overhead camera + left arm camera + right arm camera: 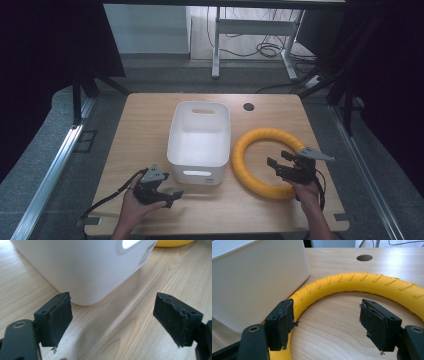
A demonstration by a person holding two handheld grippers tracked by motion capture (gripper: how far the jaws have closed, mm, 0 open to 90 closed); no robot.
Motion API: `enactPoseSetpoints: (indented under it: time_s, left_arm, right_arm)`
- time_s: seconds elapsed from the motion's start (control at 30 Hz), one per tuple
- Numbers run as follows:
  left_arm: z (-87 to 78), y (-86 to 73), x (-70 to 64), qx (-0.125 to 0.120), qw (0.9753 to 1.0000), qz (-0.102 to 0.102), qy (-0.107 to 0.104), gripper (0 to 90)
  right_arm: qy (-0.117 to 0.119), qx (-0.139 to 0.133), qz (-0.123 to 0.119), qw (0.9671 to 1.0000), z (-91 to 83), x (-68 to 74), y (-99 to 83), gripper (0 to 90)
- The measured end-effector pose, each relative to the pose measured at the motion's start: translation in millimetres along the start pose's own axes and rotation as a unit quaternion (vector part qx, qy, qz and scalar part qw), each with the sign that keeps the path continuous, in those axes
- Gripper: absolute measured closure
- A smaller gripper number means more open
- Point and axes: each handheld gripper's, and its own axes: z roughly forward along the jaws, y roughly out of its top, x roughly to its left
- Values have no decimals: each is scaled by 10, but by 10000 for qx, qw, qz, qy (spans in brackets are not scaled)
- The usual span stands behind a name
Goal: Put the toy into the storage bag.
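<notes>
A yellow ribbed ring point(250, 150) lies flat on the wooden table point(150, 115), right of a white plastic bin point(200, 137). My right gripper point(280, 162) hovers open over the ring's near right part, jaws pointing left toward the ring's inside. In the right gripper view the ring point(352, 282) curves around the open jaws of that gripper point(325, 322), its left pad close to the ring's inner edge. My left gripper point(172, 192) sits open near the bin's front left corner. Seen from the left gripper point(112, 322), the bin's rounded corner point(85, 270) lies just ahead, nothing between the pads.
The bin looks empty and has handle slots in its near wall point(196, 173) and its far wall. A round cable hole point(248, 106) sits at the table's far edge. Beyond the table stand a desk frame and loose cables on the floor.
</notes>
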Motion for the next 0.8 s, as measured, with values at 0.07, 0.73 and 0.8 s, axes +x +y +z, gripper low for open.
enactPoseSetpoints:
  time_s: [0.07, 0.73, 0.8]
  left_arm:
    - [15, -8, -7, 53, 10000, 17, 9, 157]
    - [51, -10, 20, 203, 9997, 43, 142, 159]
    - [62, -8, 30, 220, 9997, 54, 123, 159]
  right_arm:
    - [-23, 14, -35, 10000, -16, -7, -4, 261]
    - [54, 254, -88, 9996, -73, -85, -44, 273]
    - [77, 315, -89, 9994, -85, -78, -56, 277]
